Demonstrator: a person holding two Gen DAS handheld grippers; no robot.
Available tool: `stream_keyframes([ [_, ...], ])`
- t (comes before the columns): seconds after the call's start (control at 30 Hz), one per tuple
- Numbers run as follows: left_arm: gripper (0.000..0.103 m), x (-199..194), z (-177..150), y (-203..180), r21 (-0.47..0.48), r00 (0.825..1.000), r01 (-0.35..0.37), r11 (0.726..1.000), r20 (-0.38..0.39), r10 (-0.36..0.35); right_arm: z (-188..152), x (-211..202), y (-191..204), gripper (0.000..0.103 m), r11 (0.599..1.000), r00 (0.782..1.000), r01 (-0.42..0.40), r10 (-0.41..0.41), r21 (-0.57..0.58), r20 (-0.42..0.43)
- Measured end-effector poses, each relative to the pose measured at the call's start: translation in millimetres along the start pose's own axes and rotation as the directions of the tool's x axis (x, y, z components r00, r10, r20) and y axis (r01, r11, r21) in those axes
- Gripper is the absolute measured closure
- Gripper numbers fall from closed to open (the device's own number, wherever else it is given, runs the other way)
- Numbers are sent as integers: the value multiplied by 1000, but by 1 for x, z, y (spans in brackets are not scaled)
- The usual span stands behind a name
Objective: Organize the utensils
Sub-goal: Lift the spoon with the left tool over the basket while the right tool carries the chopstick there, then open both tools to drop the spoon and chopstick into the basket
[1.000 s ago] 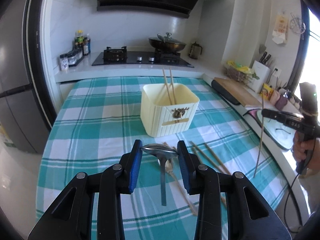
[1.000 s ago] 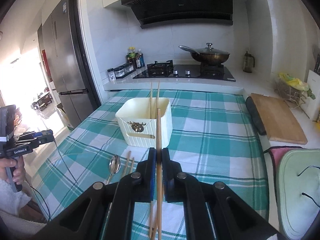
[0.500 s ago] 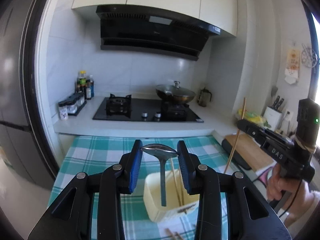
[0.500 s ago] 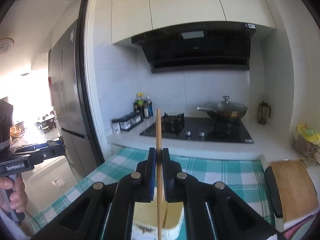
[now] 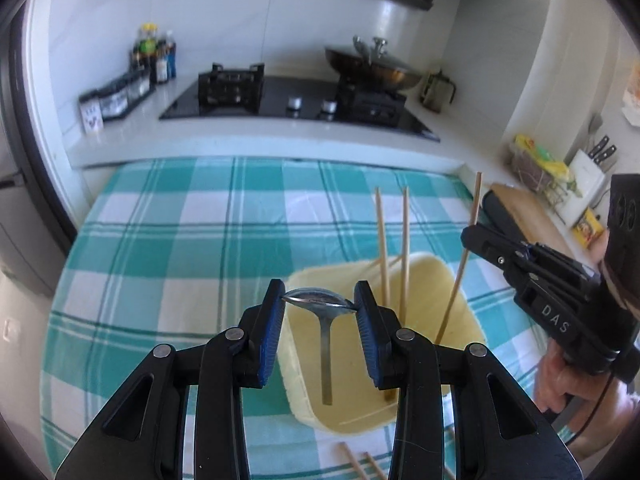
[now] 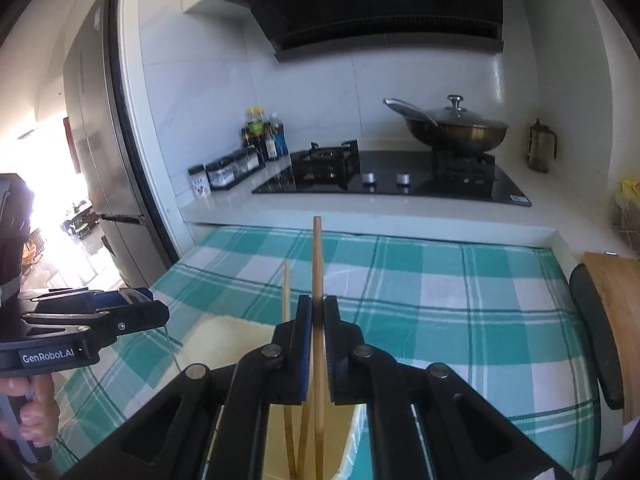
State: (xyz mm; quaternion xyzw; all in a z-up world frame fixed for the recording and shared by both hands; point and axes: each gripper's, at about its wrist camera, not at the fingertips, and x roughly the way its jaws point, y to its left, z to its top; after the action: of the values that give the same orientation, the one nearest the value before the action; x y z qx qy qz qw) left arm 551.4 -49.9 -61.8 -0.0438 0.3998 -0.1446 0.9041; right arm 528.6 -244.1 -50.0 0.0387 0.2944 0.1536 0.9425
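Observation:
My left gripper (image 5: 319,304) is shut on the bowl of a metal spoon (image 5: 326,332), whose handle hangs down into the cream plastic bin (image 5: 460,312) on the checked tablecloth. Two wooden chopsticks (image 5: 394,248) lean inside the bin. My right gripper (image 6: 318,316) is shut on one wooden chopstick (image 6: 318,256), held upright with its lower end inside the bin (image 6: 224,336). In the left wrist view the right gripper (image 5: 472,236) comes in from the right, its chopstick (image 5: 466,256) slanting down into the bin. The left gripper (image 6: 132,308) shows at the left of the right wrist view.
More chopsticks (image 5: 360,464) lie on the cloth near the front edge. Behind the table runs a counter with a gas hob (image 6: 392,176), a lidded wok (image 6: 456,128) and bottles (image 6: 264,136). A cutting board (image 6: 616,296) sits to the right, a fridge (image 6: 104,168) to the left.
Both grippers have carried the spoon and the chopstick from above the cloth forward over the bin and lowered them. The spoon's handle and the chopstick's end now sit inside the bin.

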Motion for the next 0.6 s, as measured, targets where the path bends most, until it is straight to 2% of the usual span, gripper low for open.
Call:
stream_keyframes([
  [0.07, 66, 6, -4, -2, 11, 999, -22, 1000, -26, 22, -2, 12, -4, 96, 1000, 998, -7, 8, 7, -63],
  [0.13, 62, -2, -9, -6, 30, 999, -52, 998, -12, 52, -2, 12, -6, 95, 1000, 997, 19, -18, 22, -74],
  [0.23, 43, -37, -20, 0, 61, 998, -55, 997, 35, 52, 2, -16, -11, 70, 998, 999, 13, -11, 58, -34],
  [0.3, 34, -69, -36, 7, 95, 996, -81, 992, 55, 76, 4, -47, -12, 69, 999, 1000, 12, -11, 49, -3],
  [0.37, 16, -97, -62, 13, 142, 996, -89, 986, 44, 83, -5, -84, -11, 67, 1000, 1000, 21, -21, 1, 1],
  [0.43, 5, -112, -99, 20, 190, 997, -72, 979, -3, 74, -29, -118, -13, 61, 997, 998, 60, -61, -51, -18],
  [0.53, 5, -115, -176, 31, 196, 989, -55, 979, -125, 81, -91, -156, -24, 60, 992, 991, 104, -110, -73, -78],
  [0.6, 5, -115, -222, 34, 160, 984, -63, 985, -153, 88, -149, -169, -37, 60, 989, 978, 133, -141, -58, -153],
])
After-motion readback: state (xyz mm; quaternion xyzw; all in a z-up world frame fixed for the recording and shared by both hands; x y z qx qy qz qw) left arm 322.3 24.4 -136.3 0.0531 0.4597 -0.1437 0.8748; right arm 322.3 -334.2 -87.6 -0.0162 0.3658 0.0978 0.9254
